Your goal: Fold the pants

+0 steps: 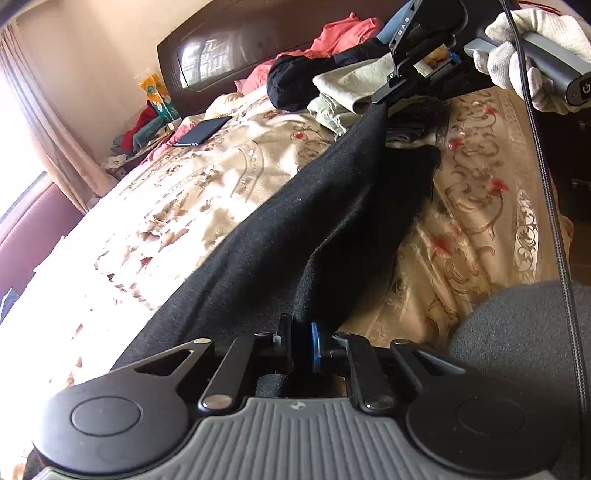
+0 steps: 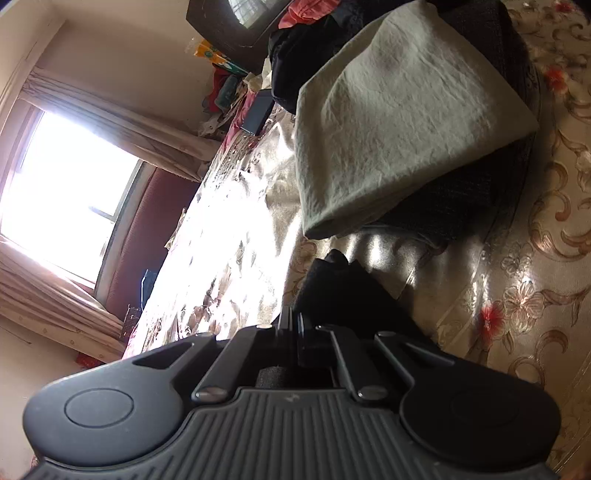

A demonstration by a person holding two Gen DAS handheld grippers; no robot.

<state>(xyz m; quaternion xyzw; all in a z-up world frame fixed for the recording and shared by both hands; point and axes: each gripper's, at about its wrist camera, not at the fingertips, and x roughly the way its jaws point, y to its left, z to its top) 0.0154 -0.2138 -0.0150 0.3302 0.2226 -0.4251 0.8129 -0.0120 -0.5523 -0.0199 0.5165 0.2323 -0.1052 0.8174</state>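
Note:
A pair of black pants [image 1: 295, 221] hangs stretched in a long band over the floral bedspread [image 1: 184, 192]. At the near end, my left gripper [image 1: 300, 339] is shut on the pants' edge, with black cloth pinched between its pads. At the far end, my right gripper [image 1: 386, 98], held by a white-gloved hand [image 1: 517, 48], clamps the other end of the band. In the right wrist view the right gripper [image 2: 295, 325] is shut, and a bunch of the black pants [image 2: 340, 295] sticks out past its fingertips.
Just beyond the right gripper, a folded pale green cloth [image 2: 399, 122] lies on a dark folded piece. A heap of black [image 1: 291, 81] and coral clothes [image 1: 343, 33] sits by the headboard [image 1: 229, 48]. A dark phone [image 1: 201, 131] lies on the bed. A cable [image 1: 546, 184] hangs at right.

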